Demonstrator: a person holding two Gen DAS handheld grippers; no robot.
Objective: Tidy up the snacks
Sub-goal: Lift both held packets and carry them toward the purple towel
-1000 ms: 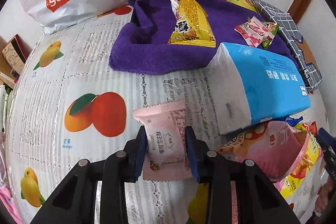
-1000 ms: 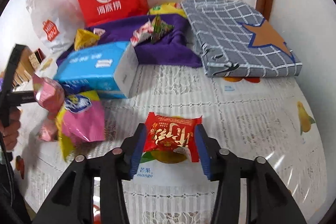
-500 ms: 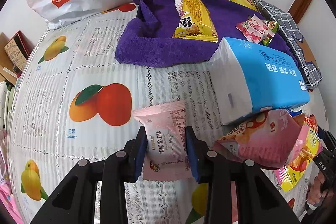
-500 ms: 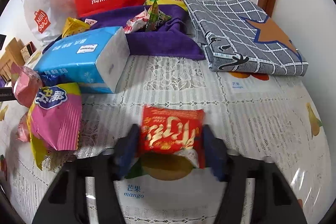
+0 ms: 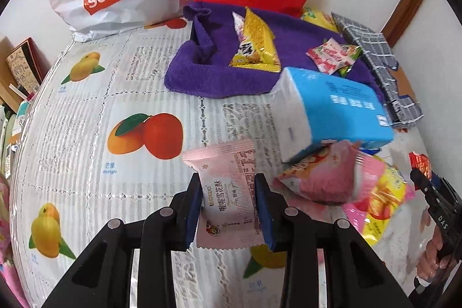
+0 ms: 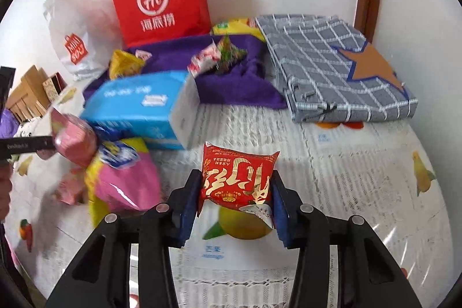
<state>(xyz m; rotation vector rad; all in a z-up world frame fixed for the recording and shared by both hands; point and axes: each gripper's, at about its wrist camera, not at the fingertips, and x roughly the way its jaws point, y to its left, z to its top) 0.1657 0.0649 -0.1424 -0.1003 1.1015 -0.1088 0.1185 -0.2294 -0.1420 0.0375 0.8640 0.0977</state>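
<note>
Both grippers are carrying snacks at once here. The left gripper (image 5: 228,204) is clamping a pink packet (image 5: 228,192) by its sides, narrow jaws pinching the crinkled film, and the packet is hanging clear above the tablecloth (image 5: 86,111). The right gripper (image 6: 235,192) is closing on a red packet (image 6: 236,181), its blue pads pressing the puffy pillow shape inward, with the packet riding above the mango print.

Risks now. That red packet is air-filled and glossy, so a squeeze this side-on is looking likely to let it squirt forward out of the pads, or to crush what is inside if the jaws are tightening further. The pink packet is being held low on its body with the top seam flopping free; a quick swing is threatening to pivot it loose.

The crowding is the other worry. The blue tissue pack (image 5: 332,108) is sitting soft and slick right beside a heap of pink and yellow bags (image 5: 346,184), and a low pass is liable to drag them. On the purple towel (image 5: 202,71), plush and rumpled, a yellow packet (image 5: 254,42) and small sweets (image 5: 332,55) are lying loosely, easy to knock.
</note>
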